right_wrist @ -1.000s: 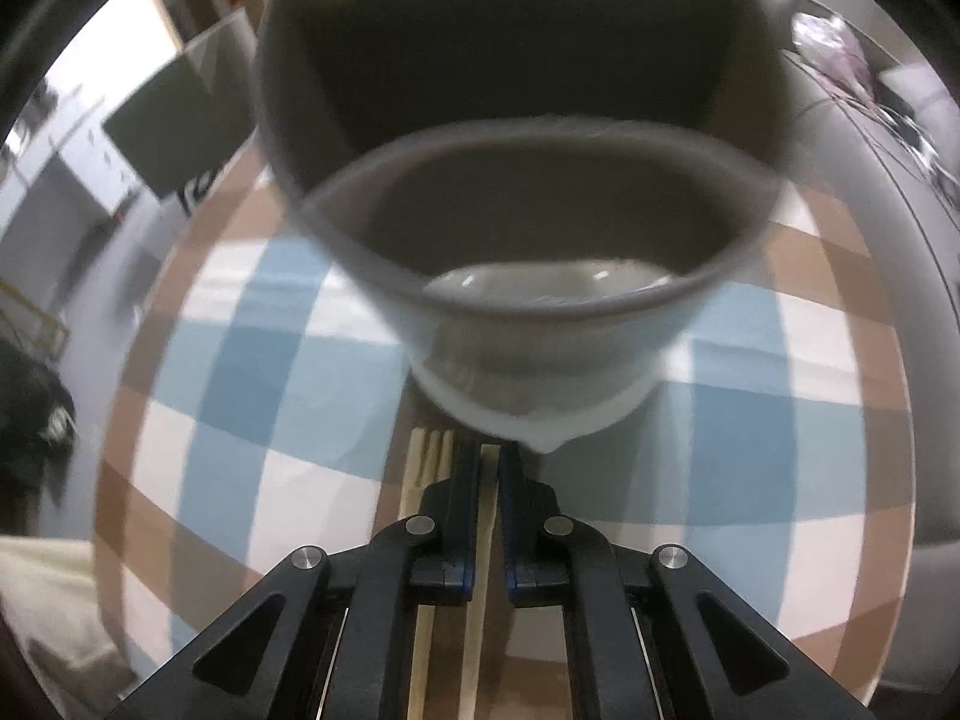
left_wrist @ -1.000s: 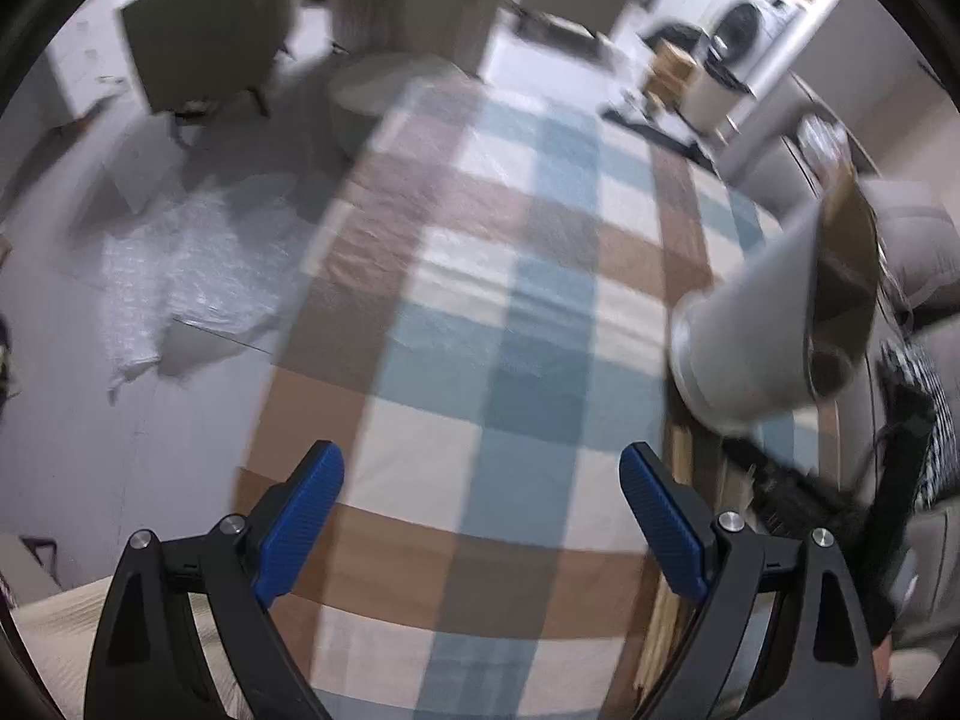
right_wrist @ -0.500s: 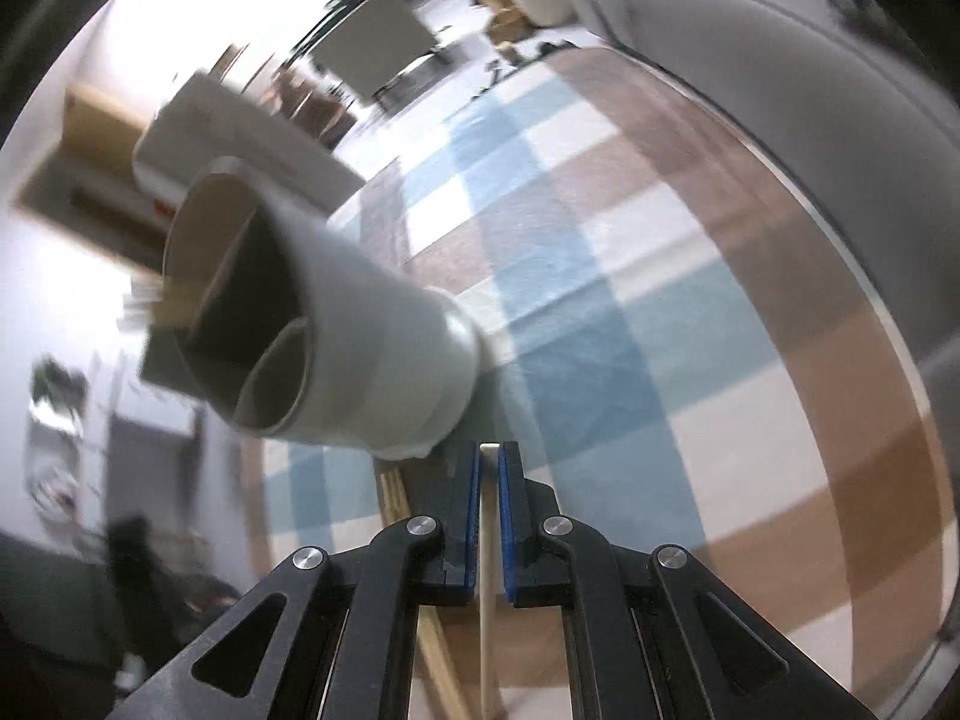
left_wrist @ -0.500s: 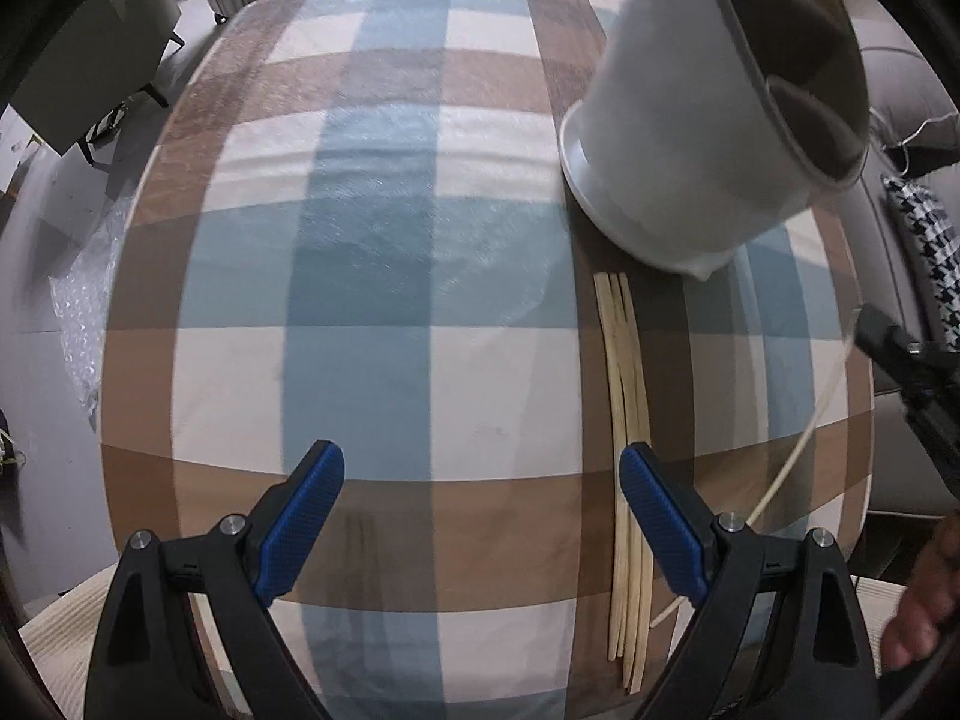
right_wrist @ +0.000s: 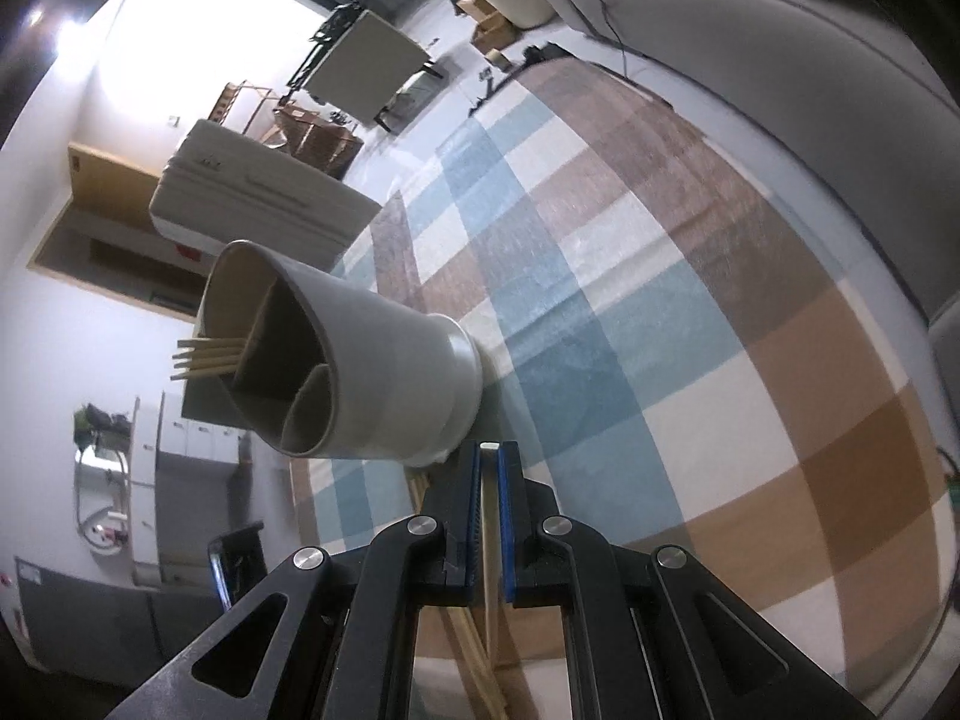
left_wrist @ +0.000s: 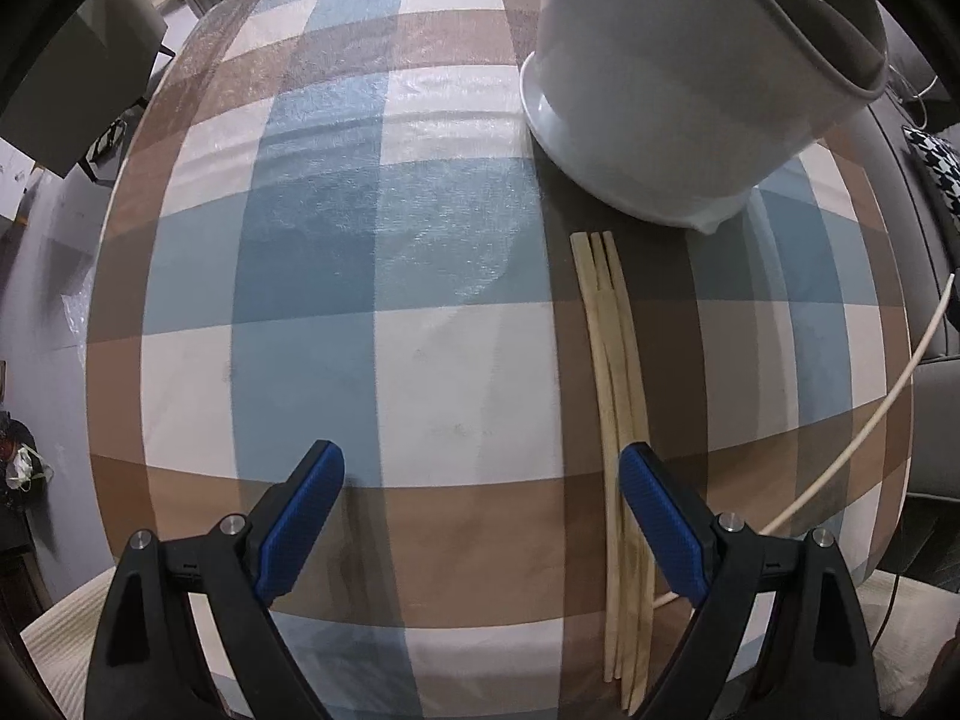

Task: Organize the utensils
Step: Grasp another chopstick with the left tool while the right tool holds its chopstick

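Your white utensil holder (right_wrist: pixel 384 378) stands on the checked surface (left_wrist: pixel 456 372), its divided interior holding several chopsticks (right_wrist: pixel 207 357). More loose chopsticks (left_wrist: pixel 618 420) lie just beside its base. Your right claw (right_wrist: pixel 490 468) is clamped on one chopstick (right_wrist: pixel 491 546); your left claw (left_wrist: pixel 480 516) gapes wide, holding nothing.

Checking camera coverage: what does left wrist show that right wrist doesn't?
Left wrist only: the open left tongs, empty above the cloth, and the full length of the loose chopsticks lying beside the holder's base. The held chopstick shows as a long thin arc at the right.

Right wrist only: the holder's divided inside, with chopsticks already sticking out of one compartment; the right tongs shut on the held chopstick.

Both: the grey holder, the checked cloth, the loose chopsticks and the held one.
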Action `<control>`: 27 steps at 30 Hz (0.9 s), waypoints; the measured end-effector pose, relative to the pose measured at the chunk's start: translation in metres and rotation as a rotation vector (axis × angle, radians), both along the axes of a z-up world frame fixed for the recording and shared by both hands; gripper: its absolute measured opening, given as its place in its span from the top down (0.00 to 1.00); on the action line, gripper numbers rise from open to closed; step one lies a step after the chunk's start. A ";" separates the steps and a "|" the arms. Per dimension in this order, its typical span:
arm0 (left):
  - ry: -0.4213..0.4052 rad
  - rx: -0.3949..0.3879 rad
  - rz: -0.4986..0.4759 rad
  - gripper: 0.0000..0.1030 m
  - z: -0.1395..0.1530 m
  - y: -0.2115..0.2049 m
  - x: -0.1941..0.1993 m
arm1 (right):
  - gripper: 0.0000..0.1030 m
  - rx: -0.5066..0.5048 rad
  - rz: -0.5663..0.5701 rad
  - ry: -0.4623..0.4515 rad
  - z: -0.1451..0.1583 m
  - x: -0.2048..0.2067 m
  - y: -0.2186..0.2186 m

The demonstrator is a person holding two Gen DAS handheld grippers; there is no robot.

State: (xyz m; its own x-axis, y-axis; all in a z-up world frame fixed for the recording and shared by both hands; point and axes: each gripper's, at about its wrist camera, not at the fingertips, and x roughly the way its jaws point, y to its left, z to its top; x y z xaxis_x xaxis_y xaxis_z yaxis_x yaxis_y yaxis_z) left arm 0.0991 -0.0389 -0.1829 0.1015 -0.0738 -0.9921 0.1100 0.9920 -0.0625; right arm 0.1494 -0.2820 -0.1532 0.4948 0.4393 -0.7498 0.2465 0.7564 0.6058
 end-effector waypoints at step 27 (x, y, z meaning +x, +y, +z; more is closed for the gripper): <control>0.018 -0.001 0.047 0.11 -0.004 -0.001 0.002 | 0.96 -0.043 -0.003 -0.015 0.003 0.003 -0.003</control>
